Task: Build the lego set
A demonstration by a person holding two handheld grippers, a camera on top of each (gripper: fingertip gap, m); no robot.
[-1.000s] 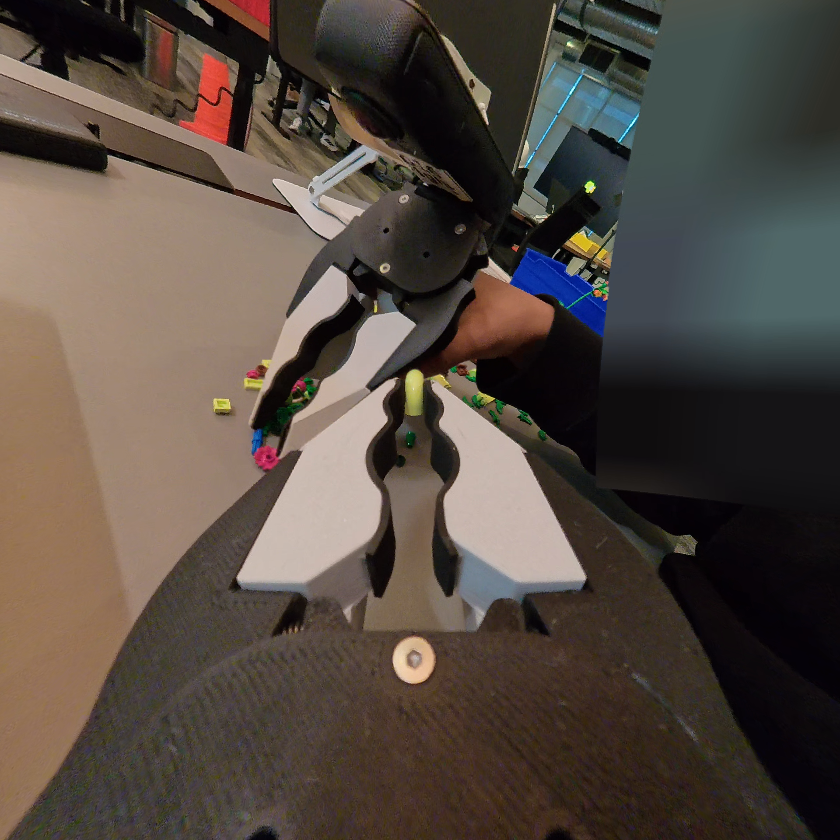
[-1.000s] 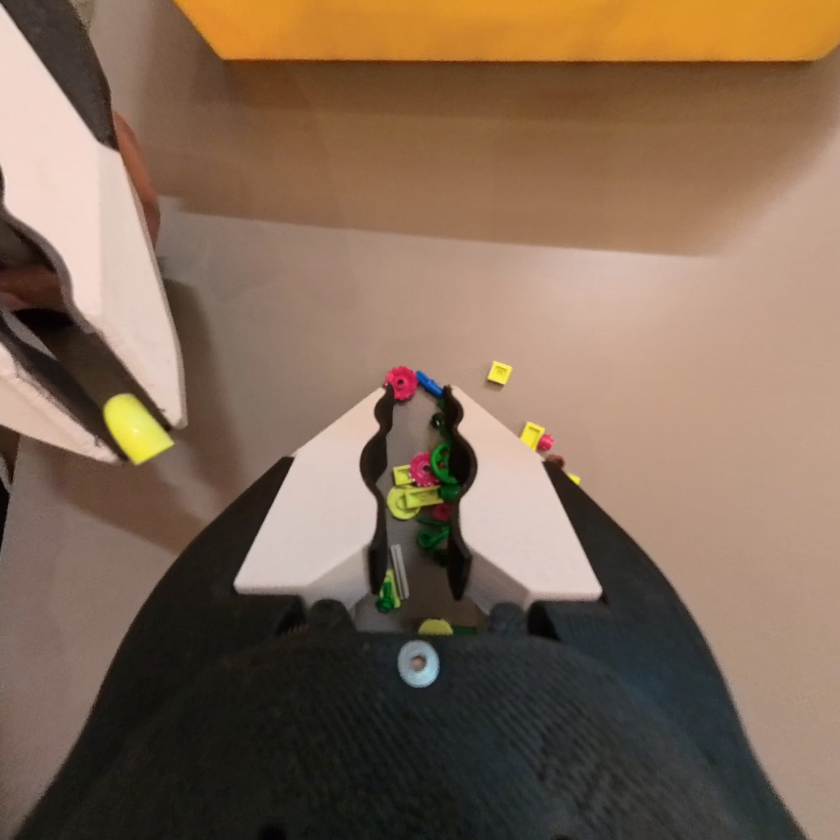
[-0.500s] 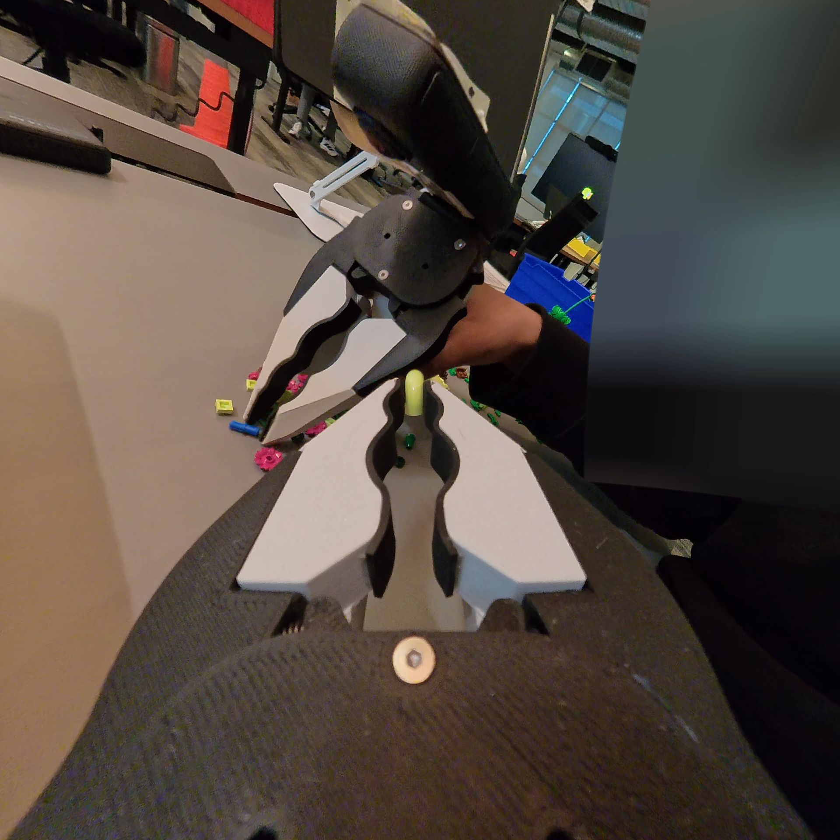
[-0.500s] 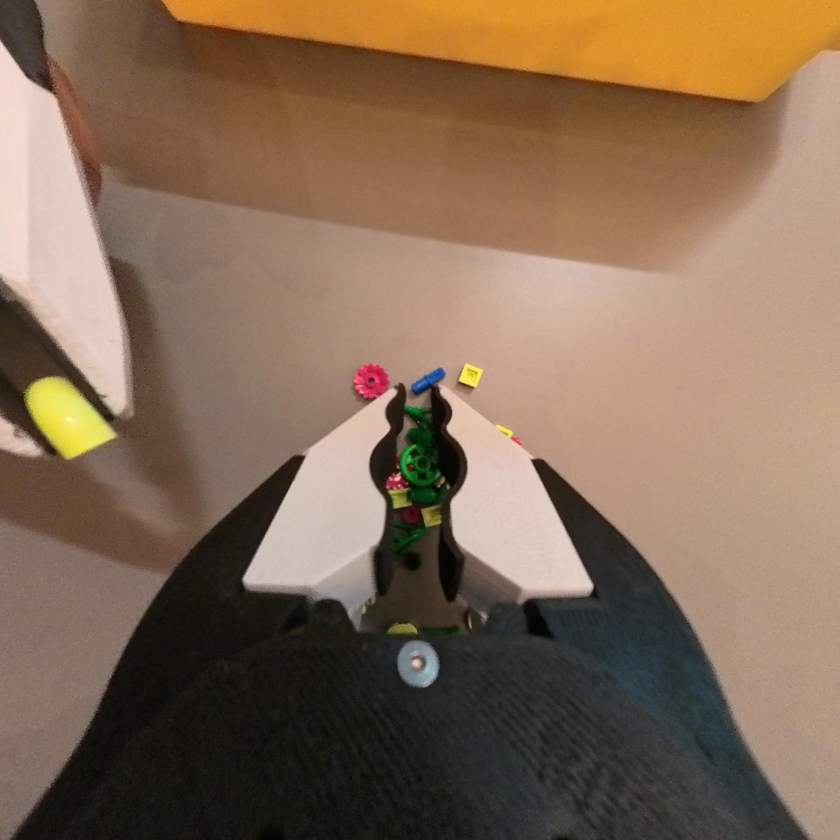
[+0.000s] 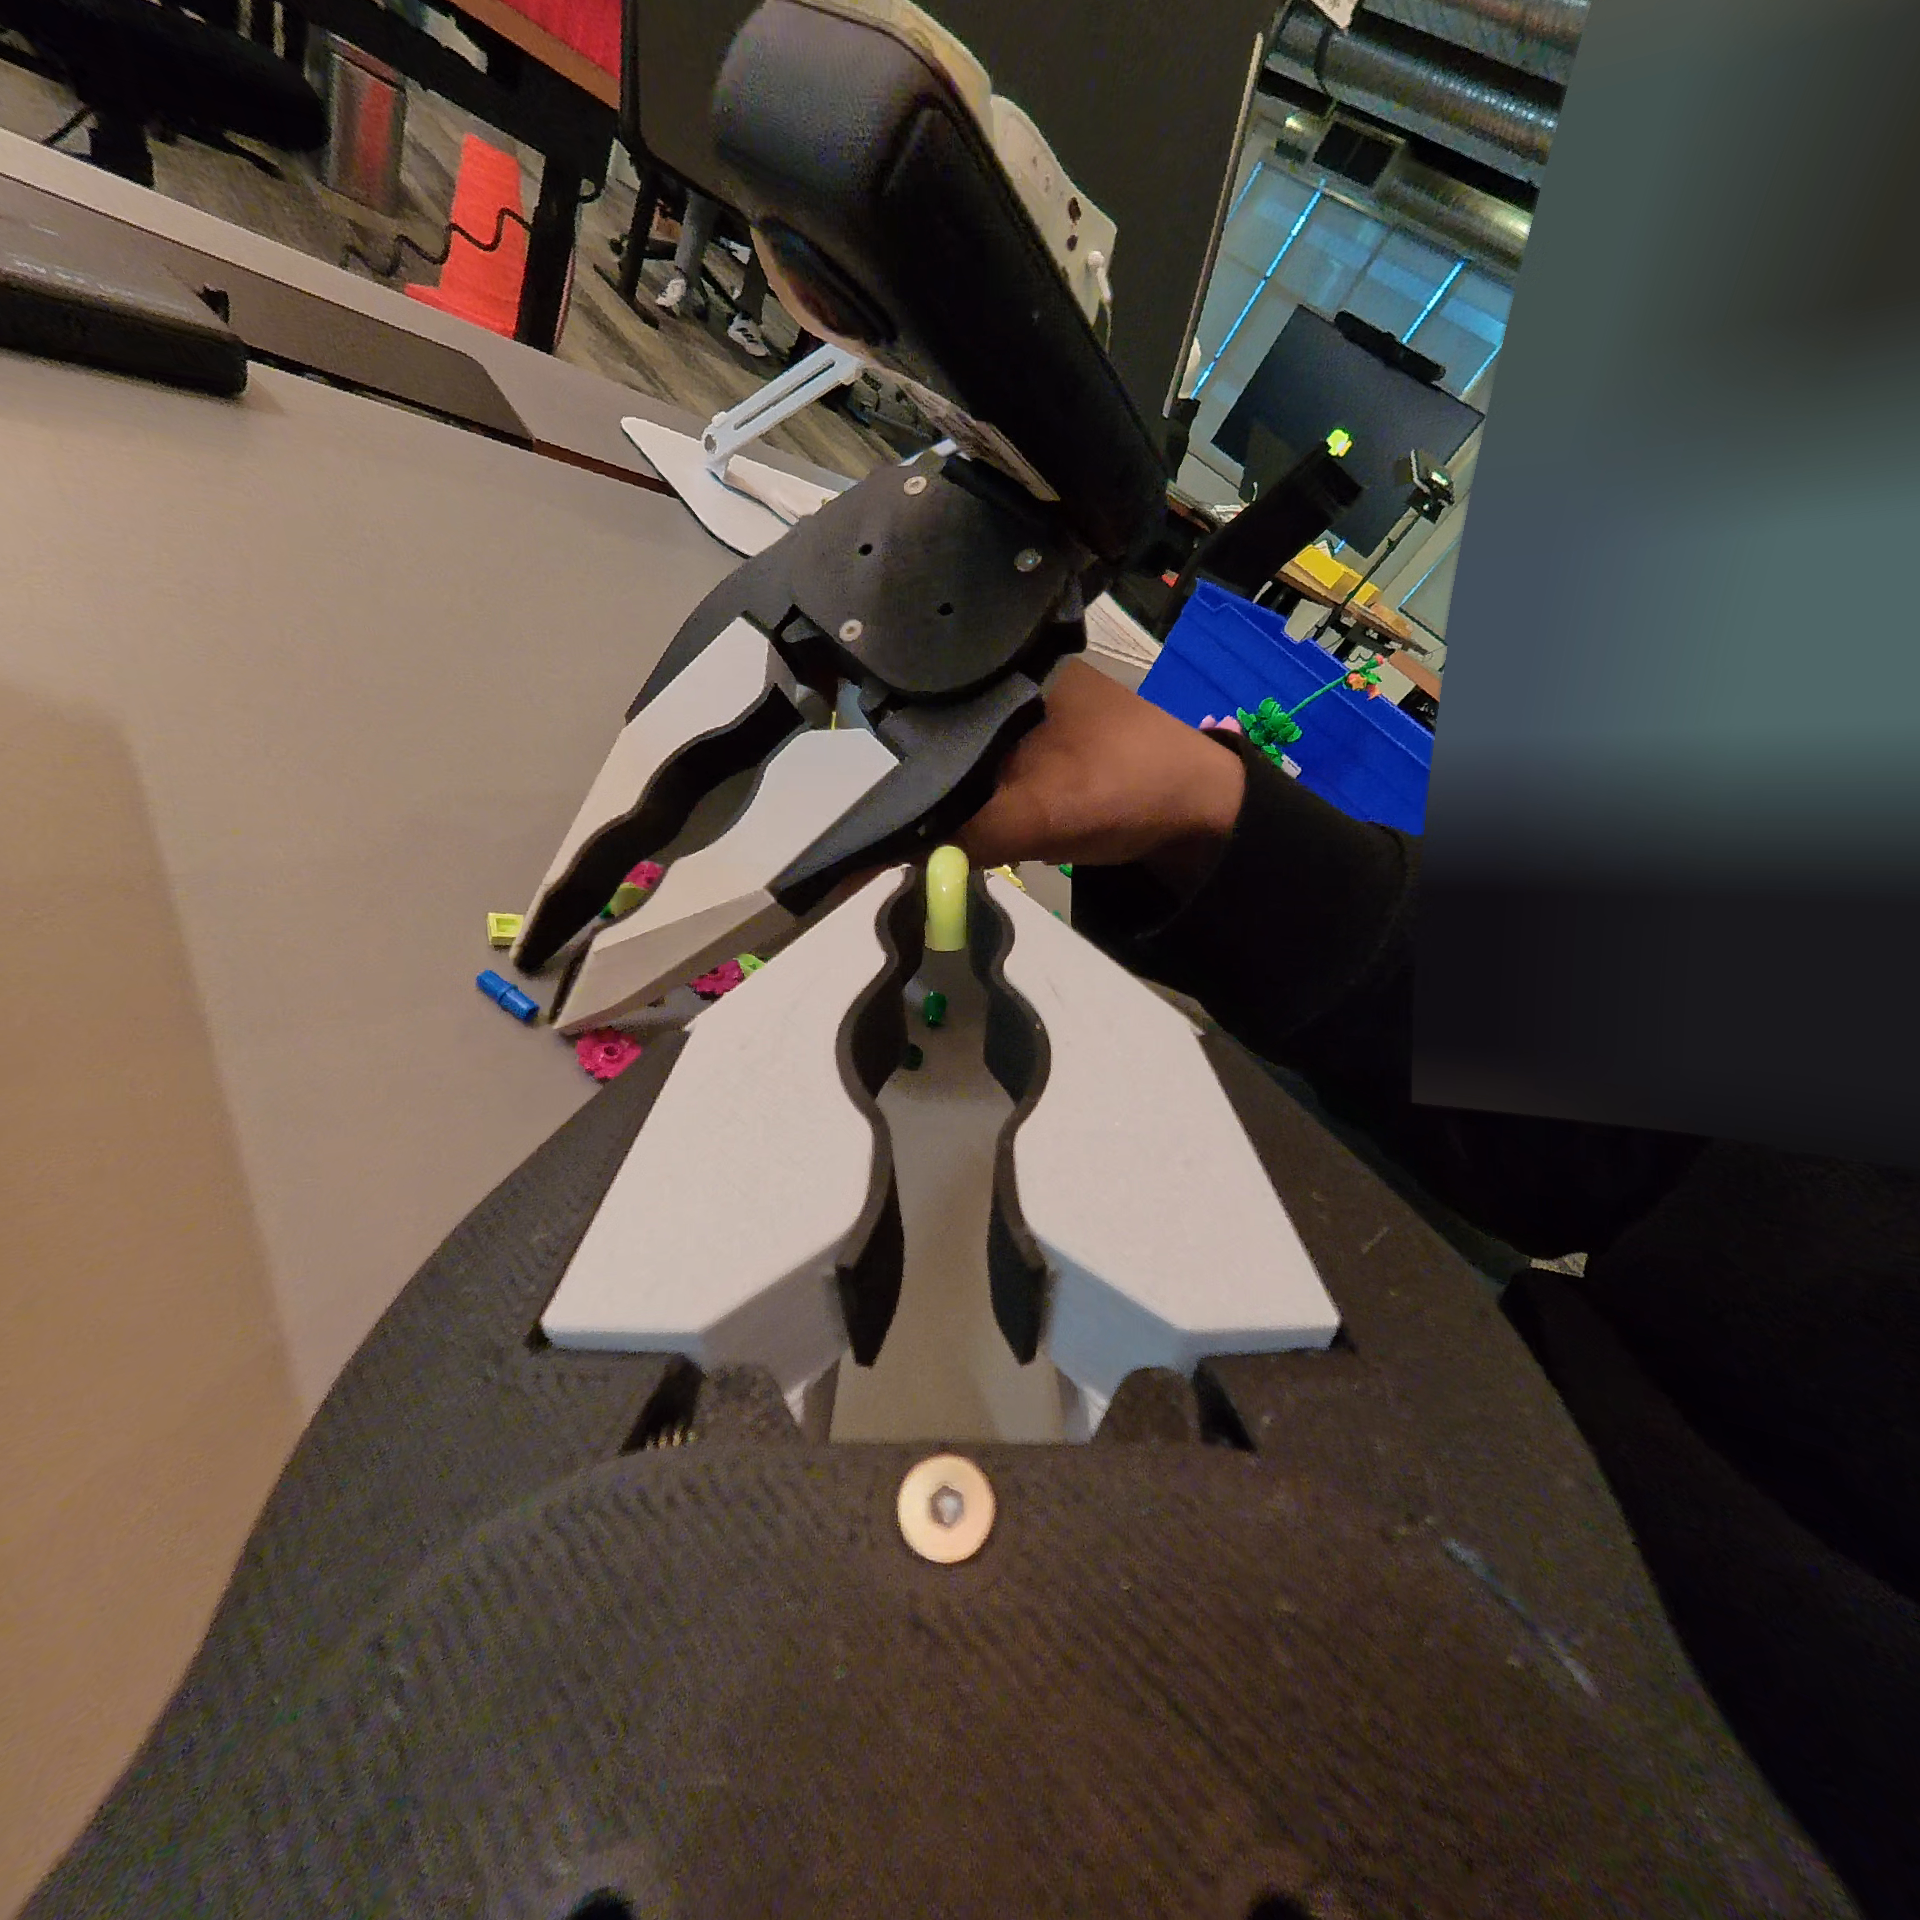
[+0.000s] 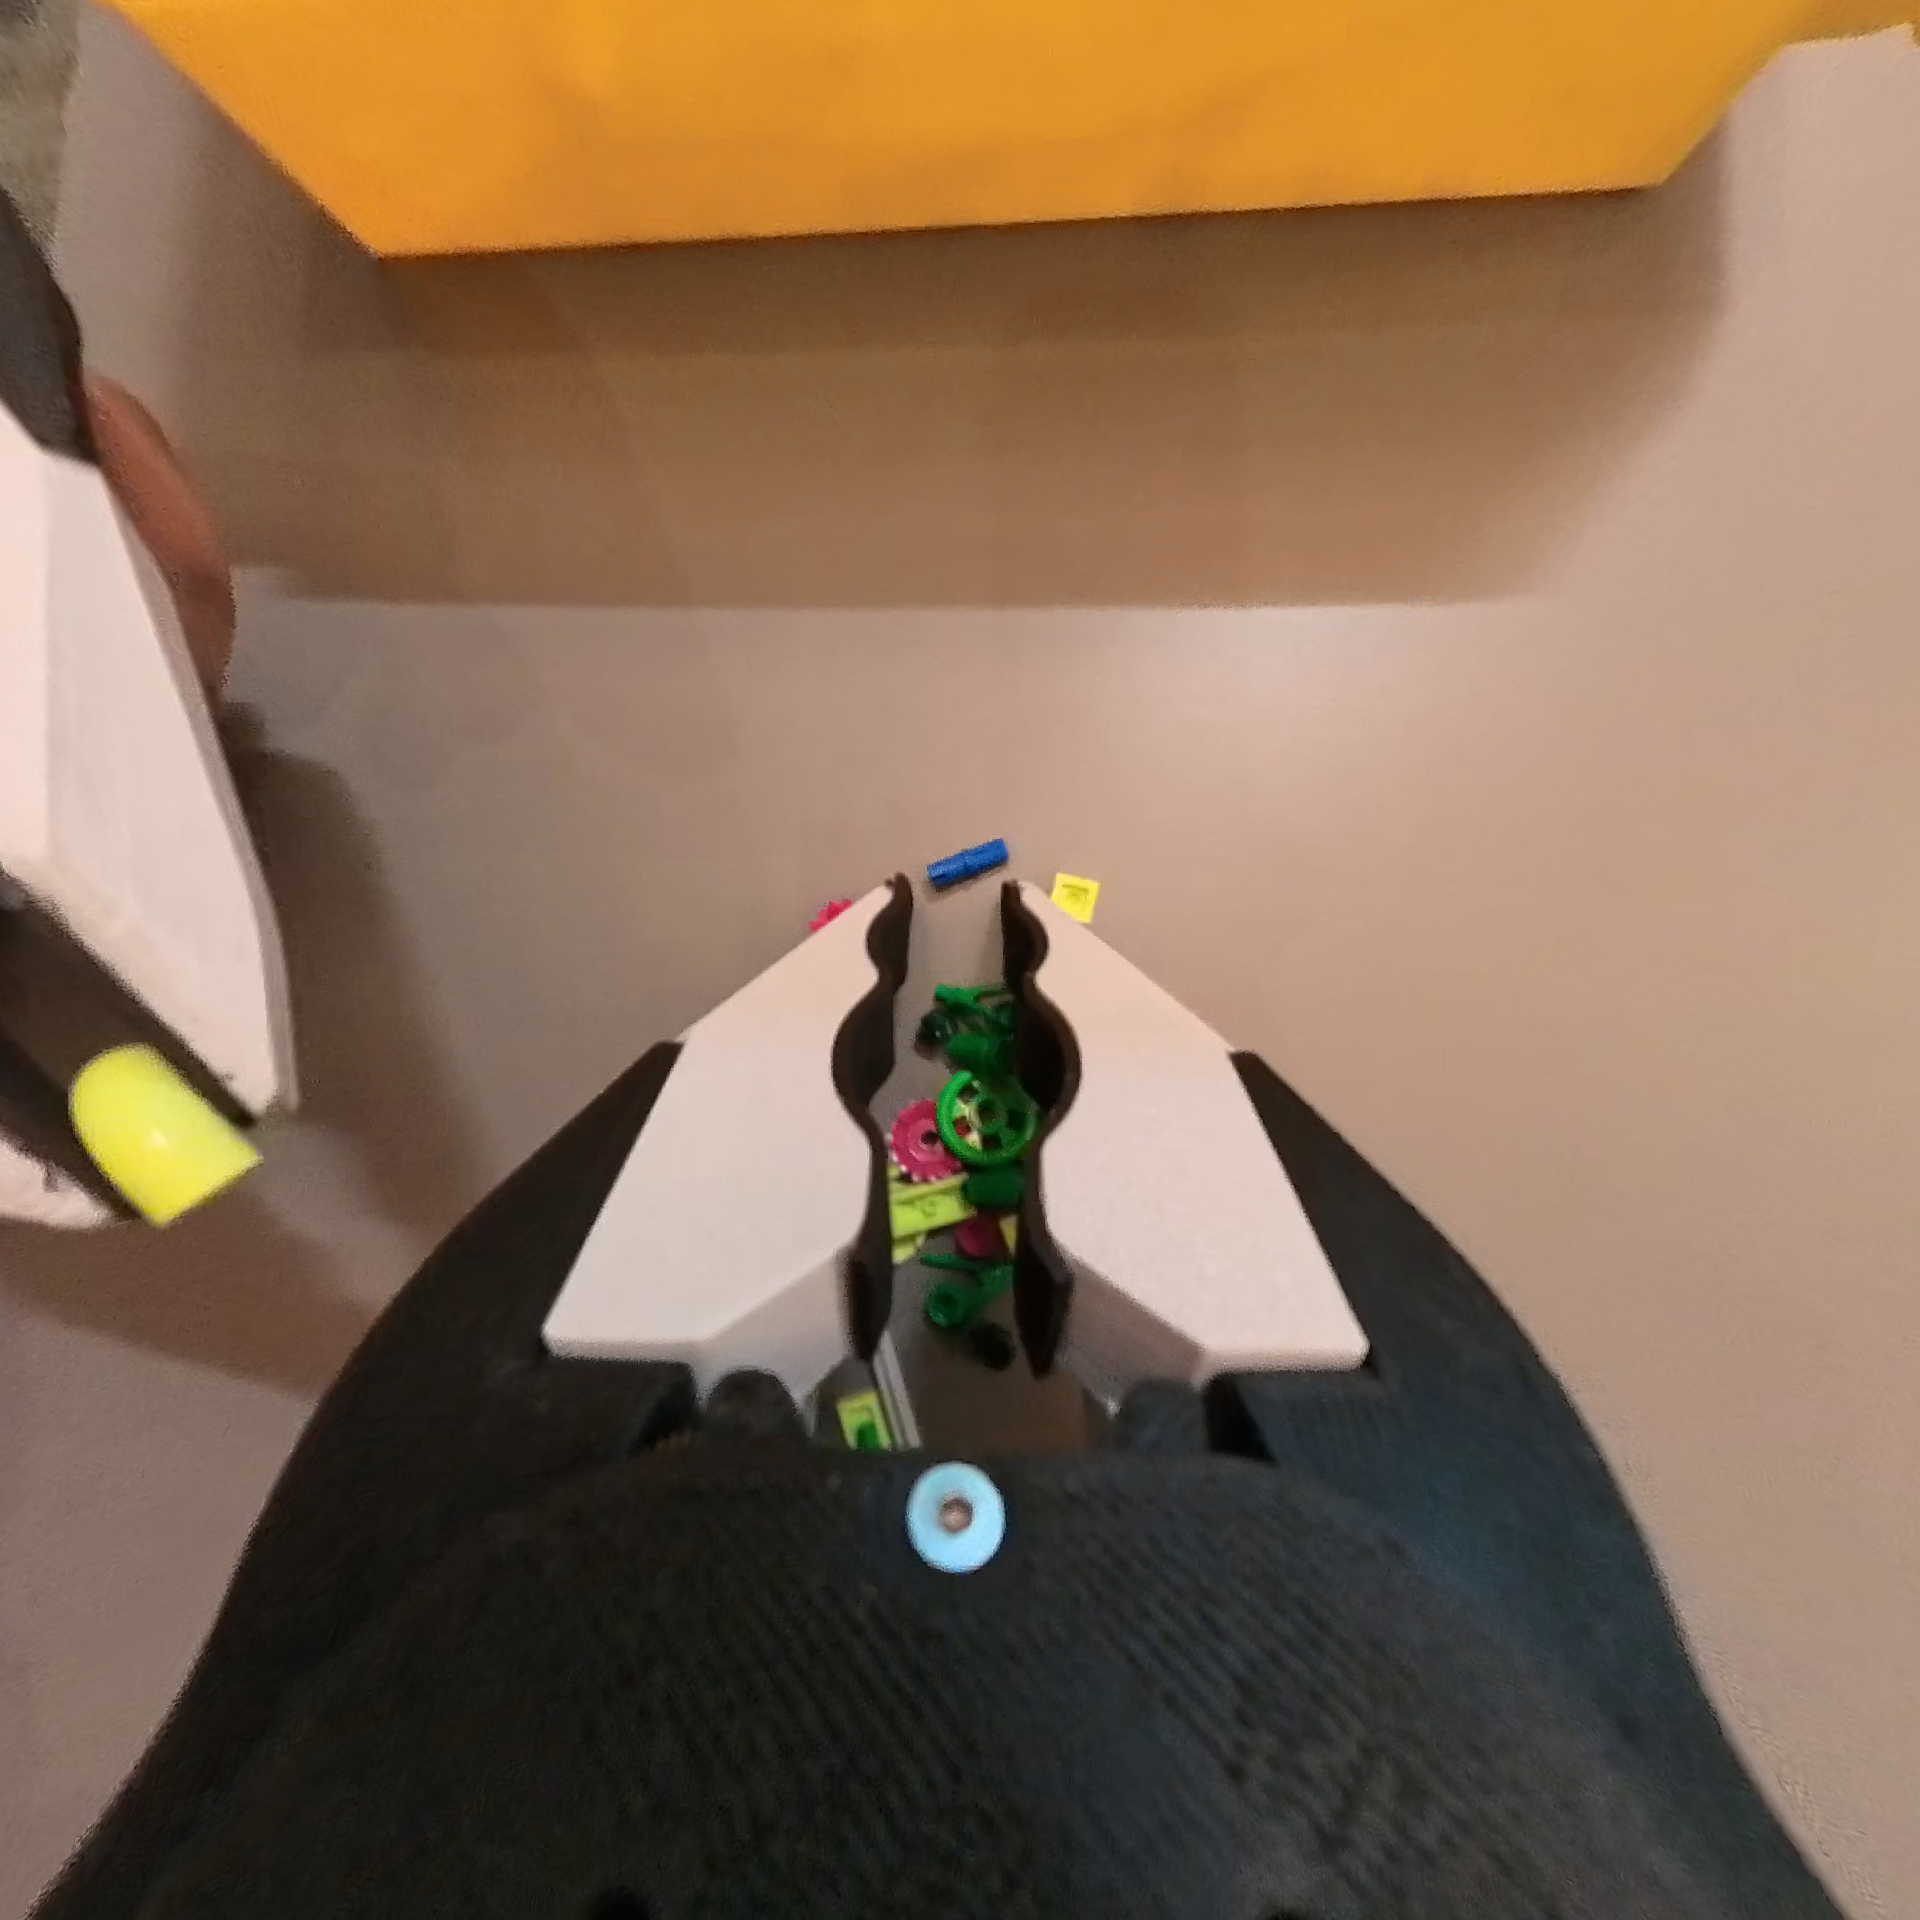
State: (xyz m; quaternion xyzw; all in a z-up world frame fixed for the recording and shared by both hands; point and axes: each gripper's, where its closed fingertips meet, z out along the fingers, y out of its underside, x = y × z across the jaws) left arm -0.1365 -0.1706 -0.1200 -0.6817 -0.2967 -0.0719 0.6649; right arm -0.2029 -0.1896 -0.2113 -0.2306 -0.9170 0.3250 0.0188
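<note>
Left gripper (image 5: 945, 899): its two grey fingers are pinched on a small yellow-green tube piece (image 5: 947, 899). The piece sticks up past the tips. In the right wrist view the same piece (image 6: 156, 1135) pokes out of the left gripper (image 6: 156, 1153) at the left edge, up off the table.

Right gripper (image 6: 956, 899): its fingers are a little apart, with a thin gap between the tips. Nothing is held in them. In the left wrist view the right gripper (image 5: 545, 977) points down at the table (image 5: 260, 727), with its tips very close to the top.

Blue pin (image 6: 967, 863): it lies flat on the table just in front of the right gripper's tips. It is not between them. The left wrist view shows the blue pin (image 5: 507, 995) just beside those tips.

Yellow square piece (image 6: 1075, 896): on the table, just to the right of the right finger tip.

Pink flower piece (image 5: 608, 1051): on the table, near the blue pin.

Pile of lego bits (image 6: 961, 1153): green, pink and yellow-green pieces lie on the table under the right gripper. A green wheel (image 6: 987, 1117) shows in the gap between the fingers.

Hand (image 5: 1101, 790): a person's hand in a dark sleeve holds the right gripper.

Blue bin (image 5: 1299, 707): far behind the hand.

Yellow box (image 6: 935, 104): at the far side of the table.
</note>
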